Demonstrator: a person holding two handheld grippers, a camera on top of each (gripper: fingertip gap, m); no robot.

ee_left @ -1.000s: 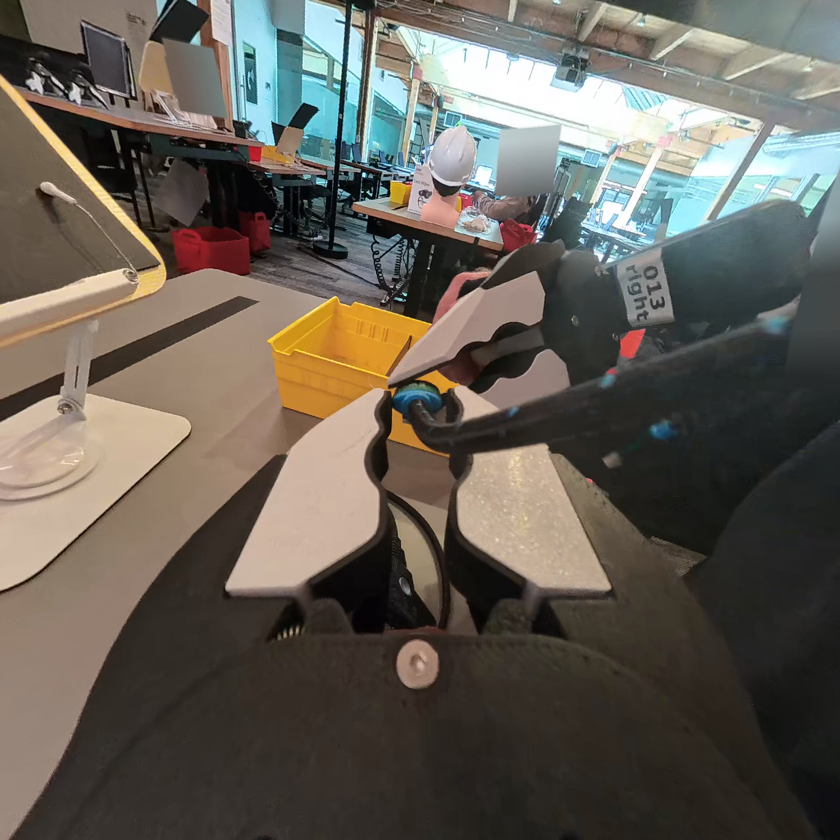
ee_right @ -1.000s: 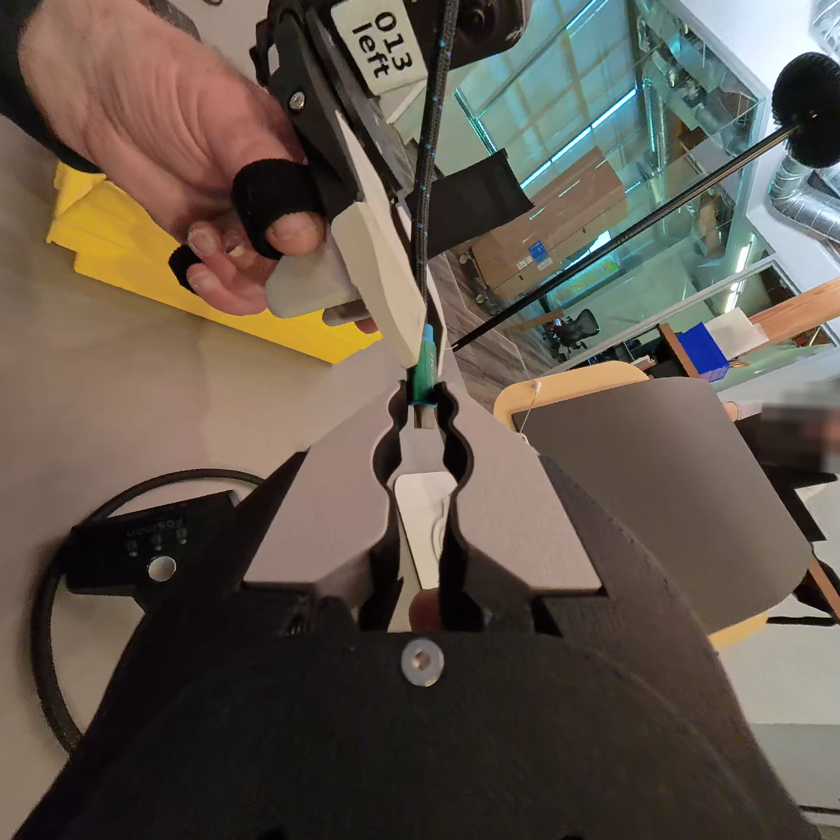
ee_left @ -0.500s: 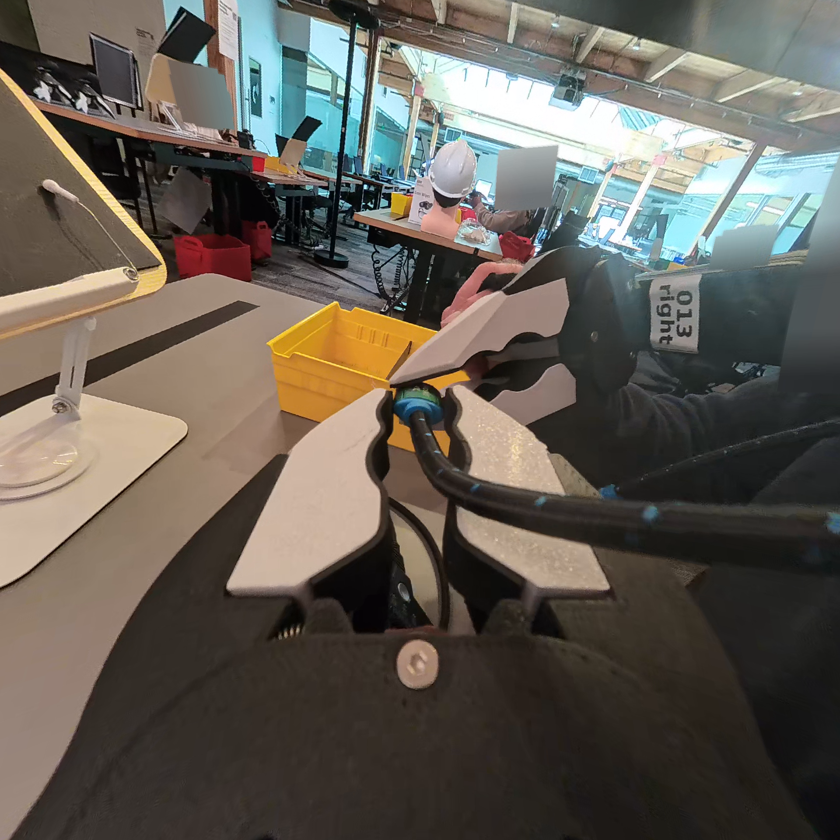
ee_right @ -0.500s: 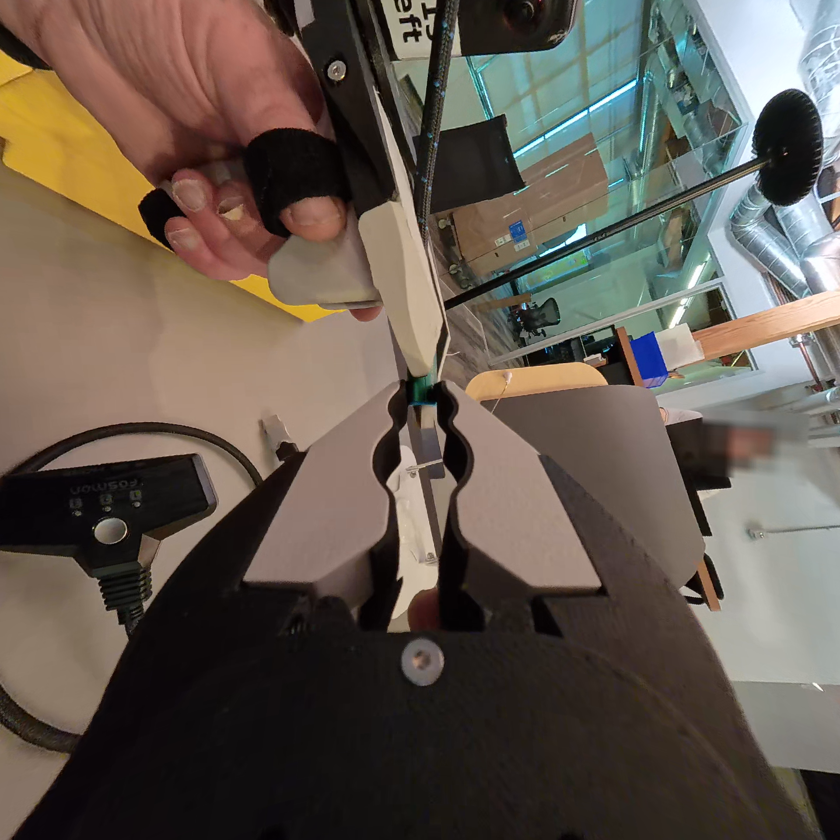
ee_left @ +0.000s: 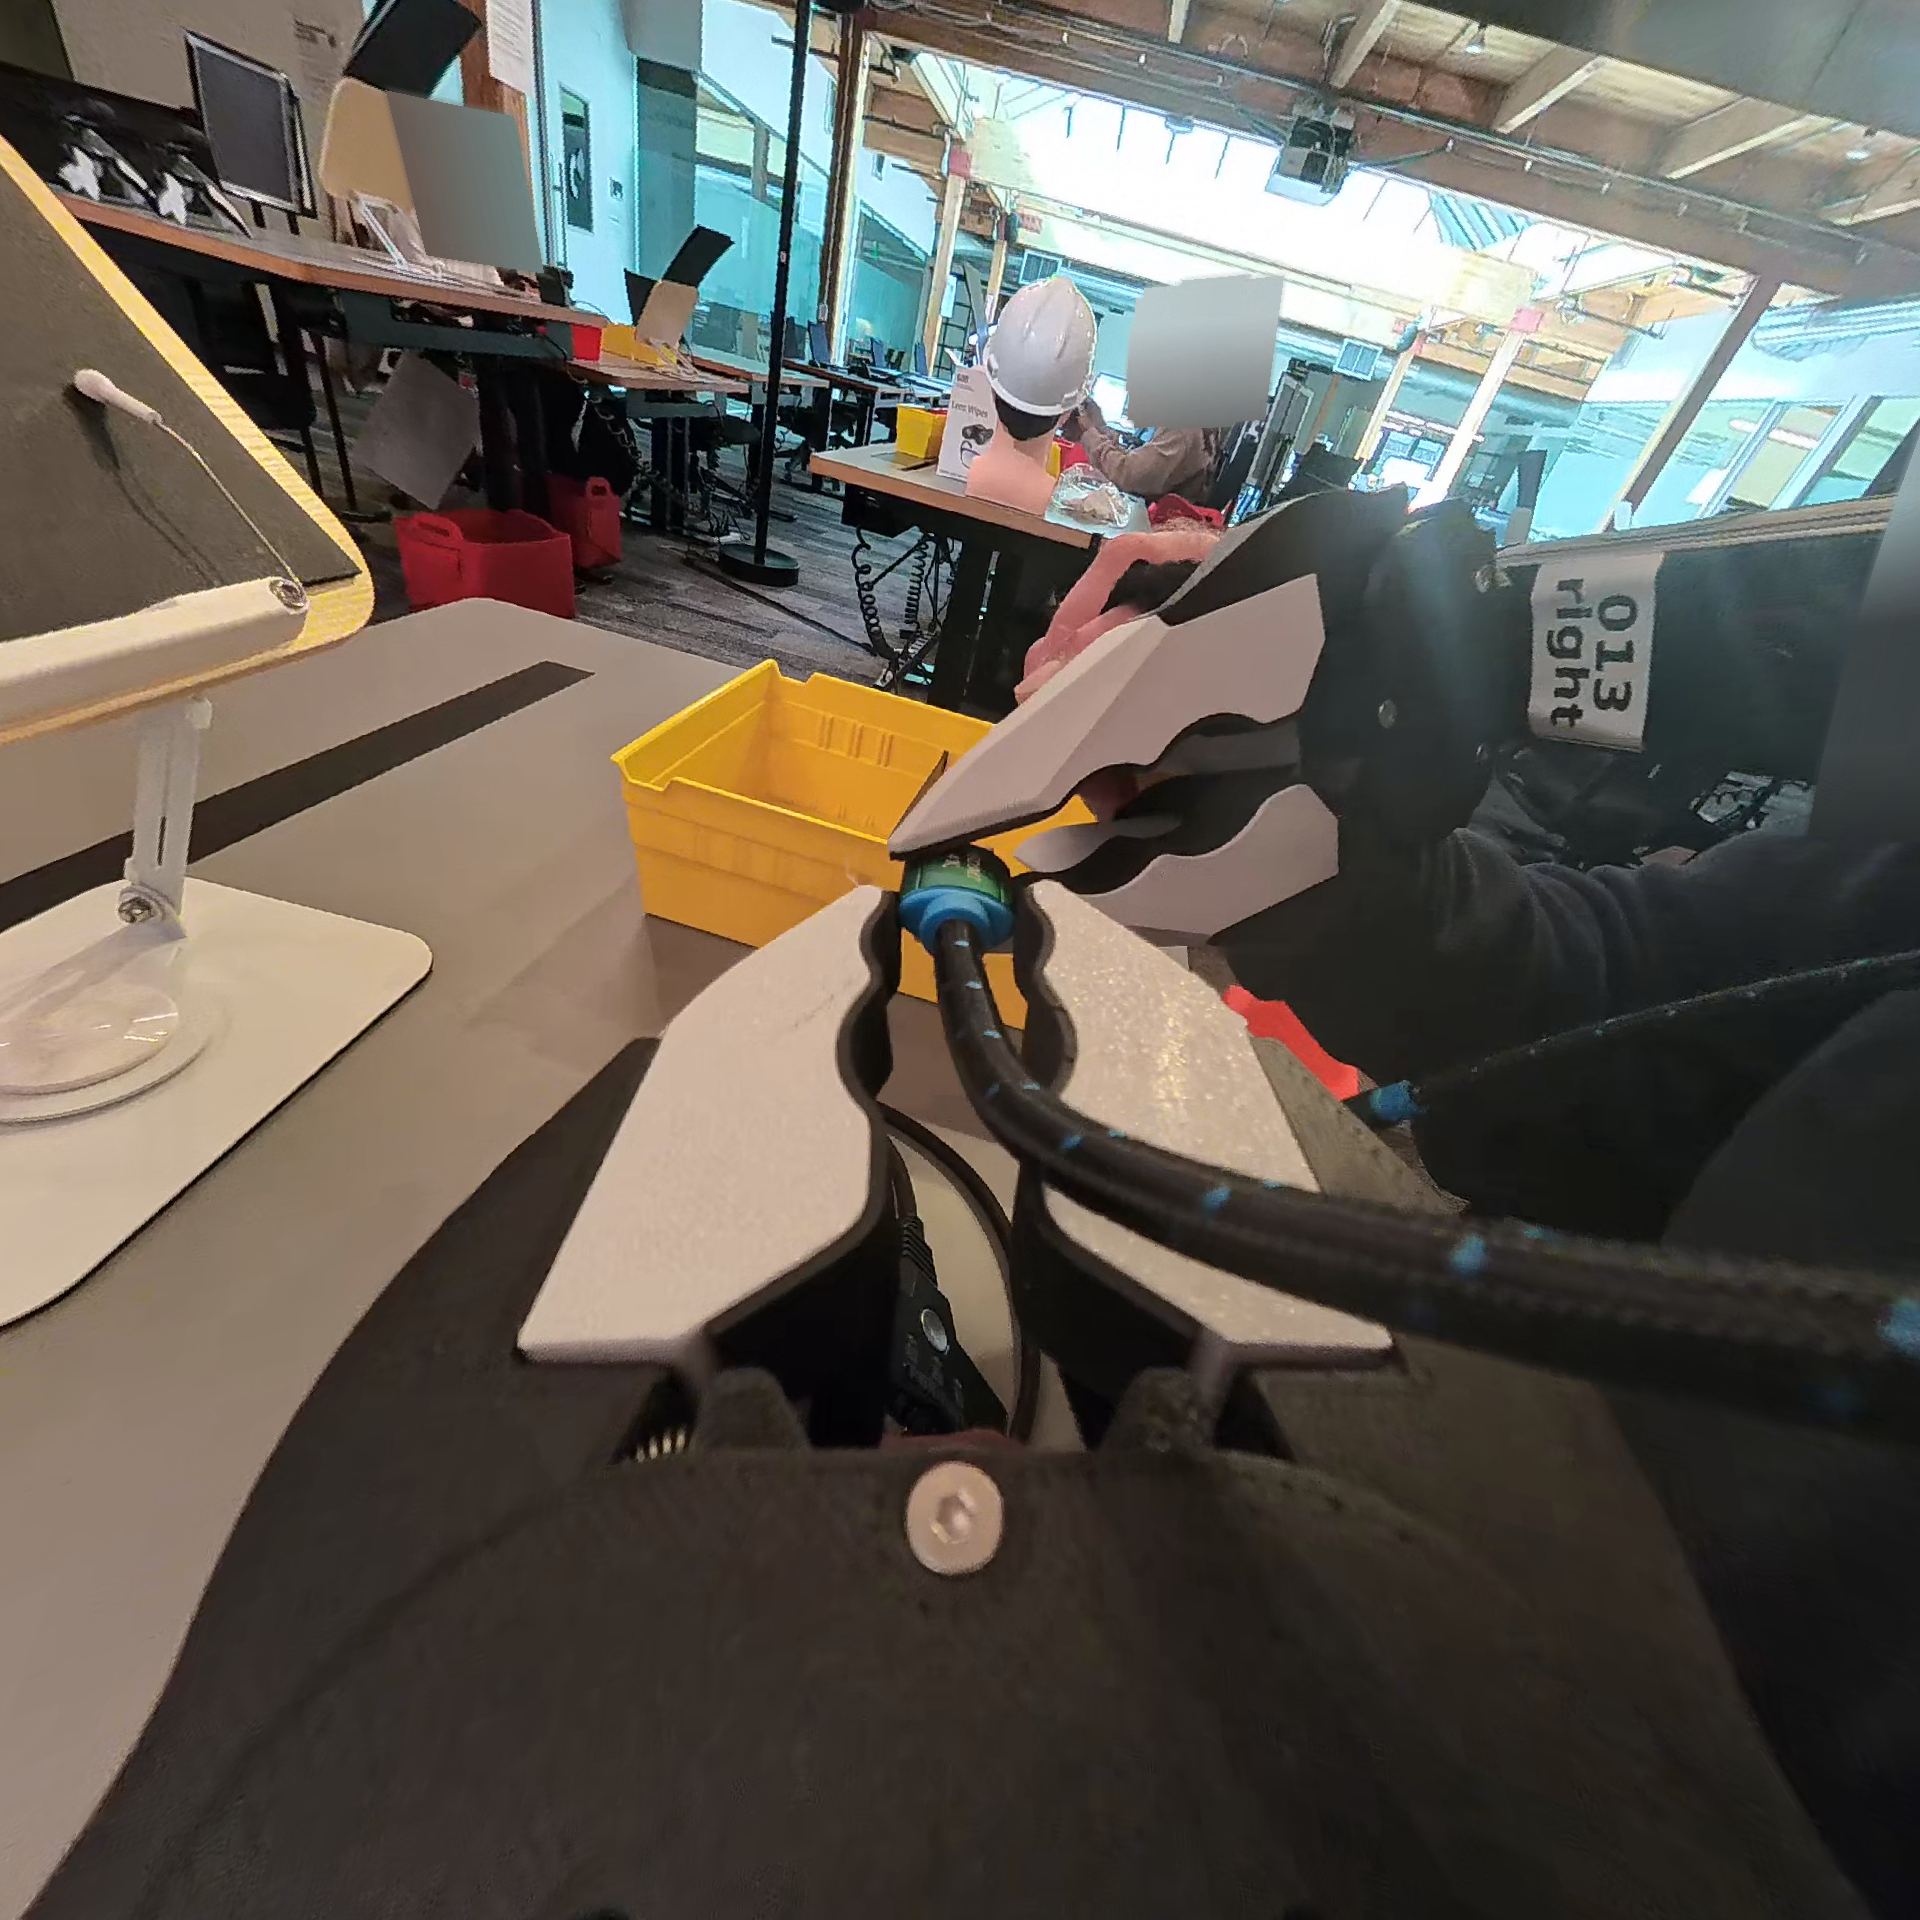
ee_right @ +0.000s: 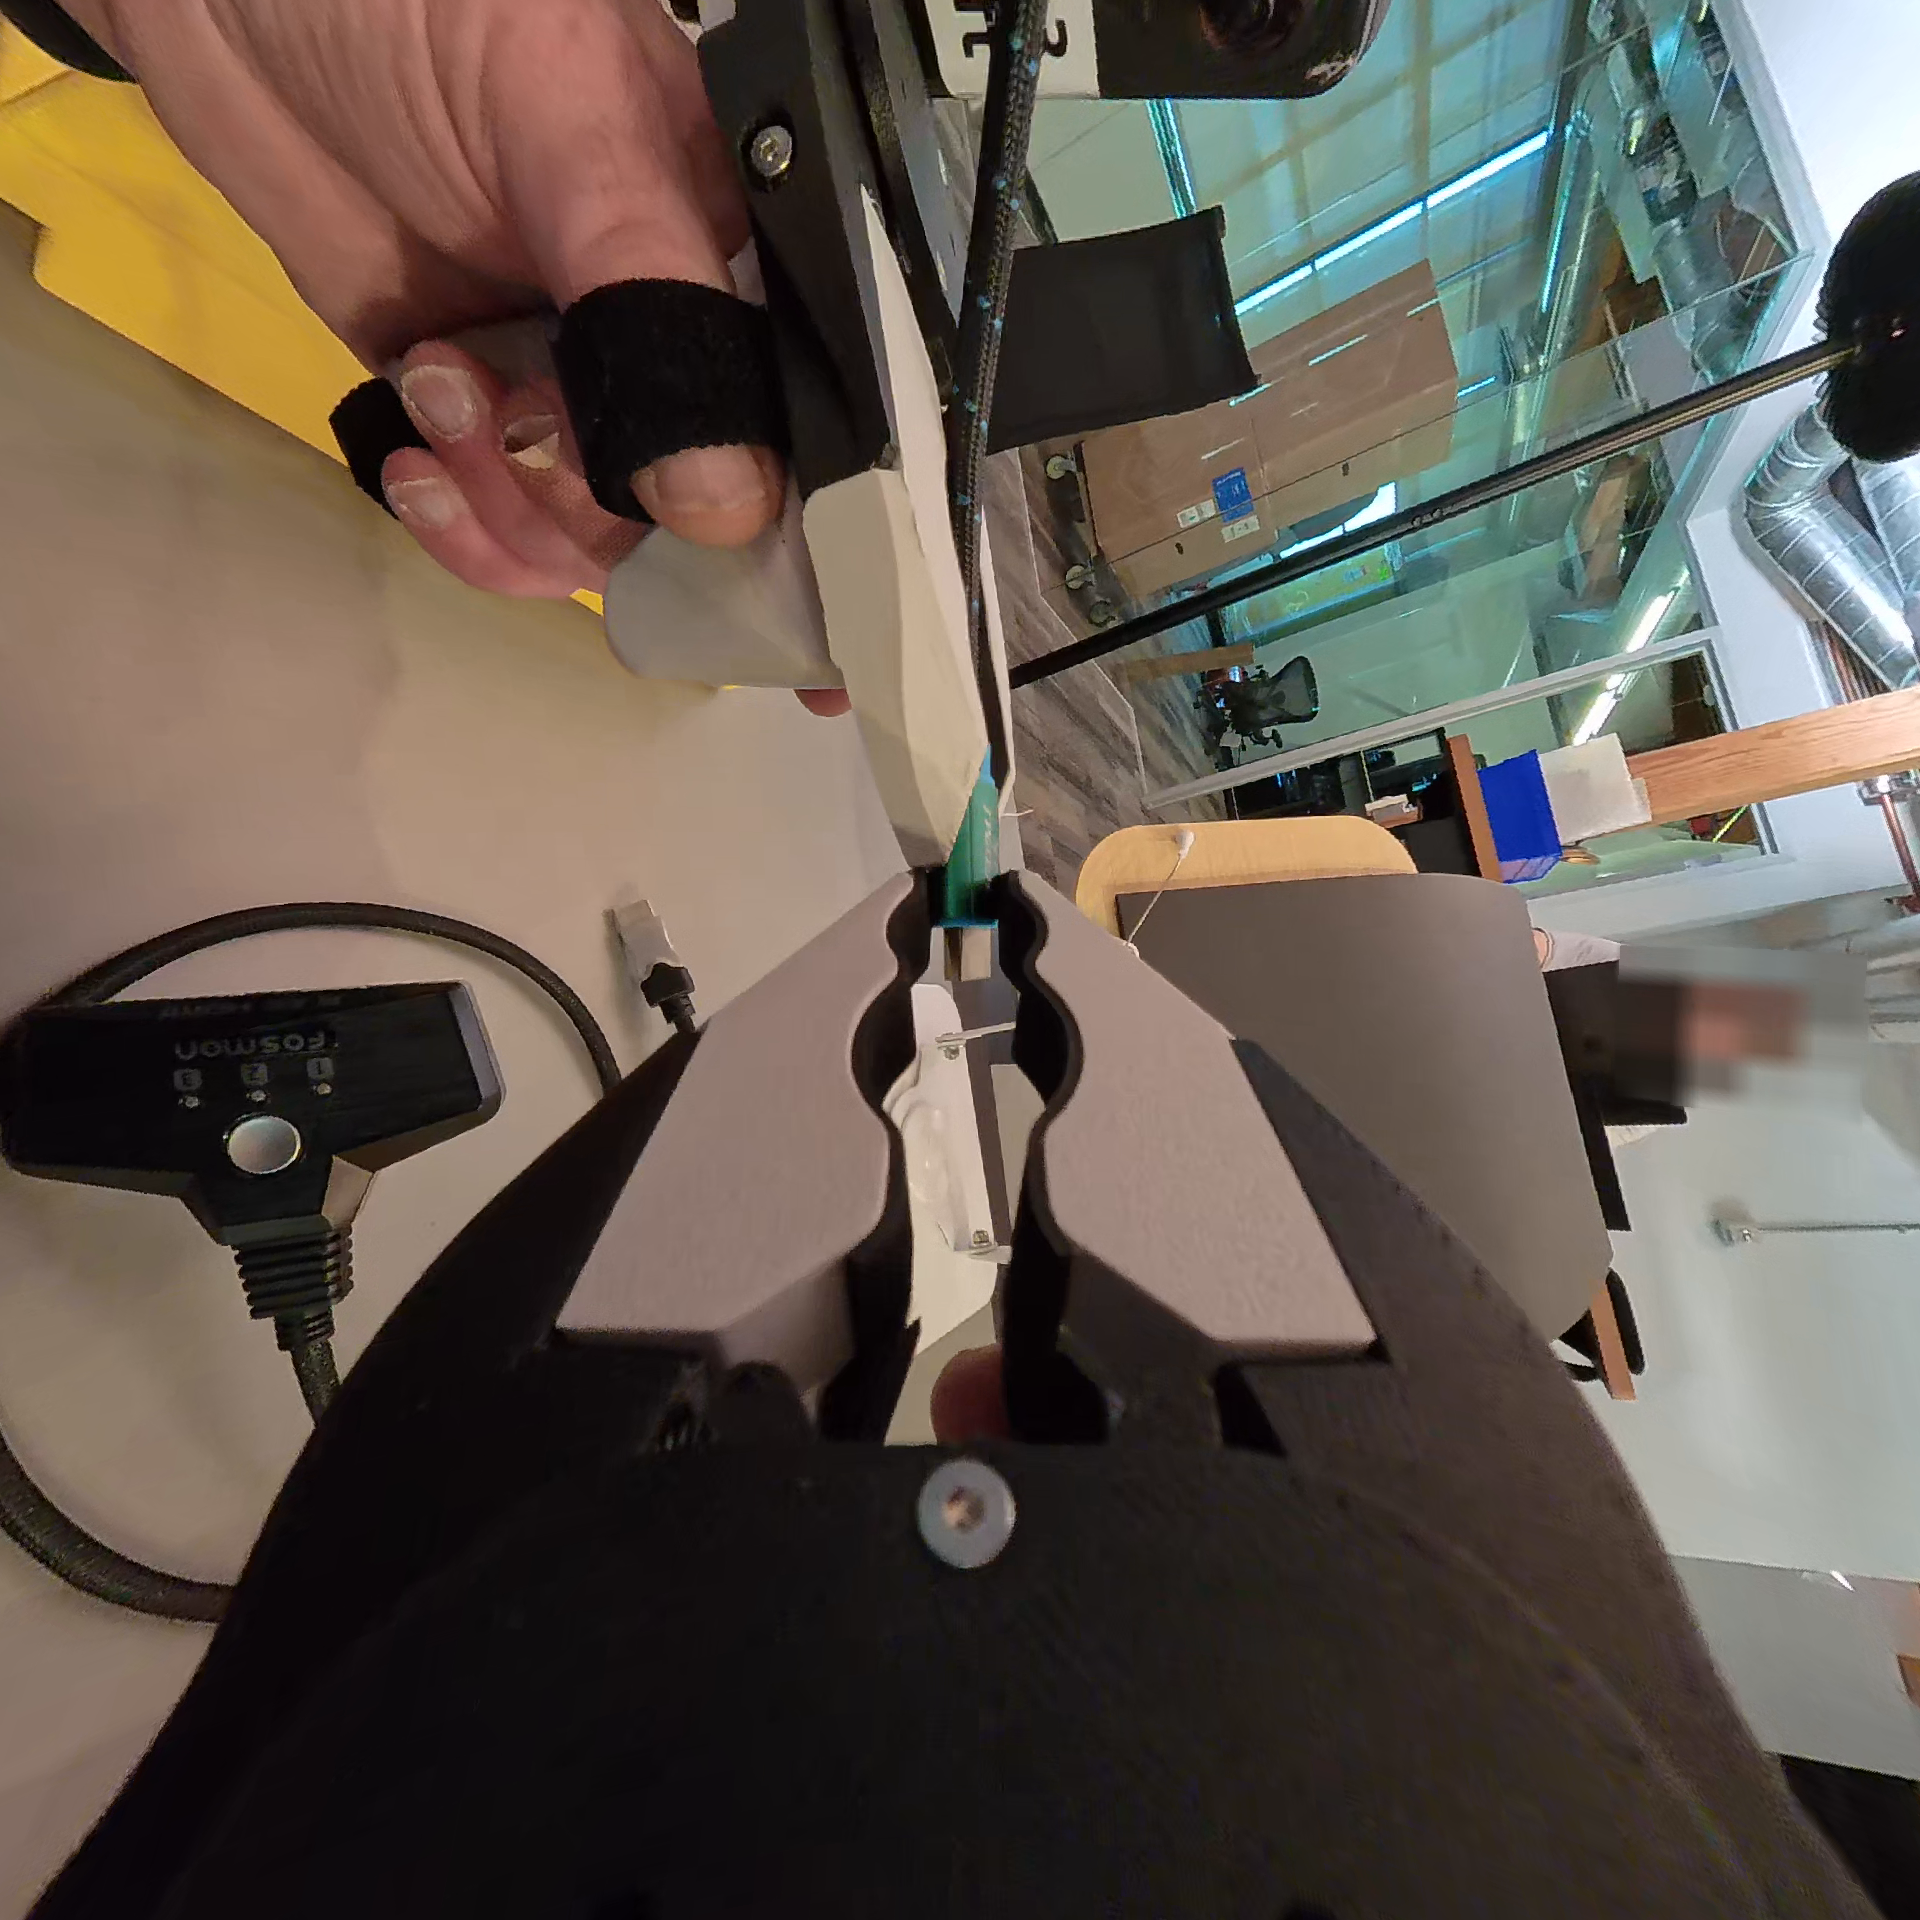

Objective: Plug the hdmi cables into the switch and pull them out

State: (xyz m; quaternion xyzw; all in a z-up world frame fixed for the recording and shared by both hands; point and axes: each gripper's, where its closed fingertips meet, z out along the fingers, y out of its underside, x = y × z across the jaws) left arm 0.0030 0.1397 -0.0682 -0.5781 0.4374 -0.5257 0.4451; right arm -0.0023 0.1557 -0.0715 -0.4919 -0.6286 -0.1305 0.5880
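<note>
Both claws meet at one plug above the tabletop (ee_left: 436,883). The left claw (ee_left: 954,920) is nearly closed, its two grey fingers pinching the blue-and-green plug of the braided HDMI cable (ee_left: 1195,1174), whose black cord with blue flecks arcs back over the right-hand finger and off to the right. The right claw (ee_right: 961,914) is likewise closed down to a narrow gap and grips the same plug from the opposite end; in its own view the green body sits between the fingertips with the metal connector showing just behind them. A hand (ee_right: 447,239) with black straps round two fingers holds the left claw's handle. The switch (ee_right: 249,1101), a black box with a round silver button, lies on the tabletop left of the right claw, apart from the plug, its own cord looping round it. A yellow bin (ee_left: 769,810) stands beyond the claws, and a white stand (ee_left: 156,935) sits to the left.
</note>
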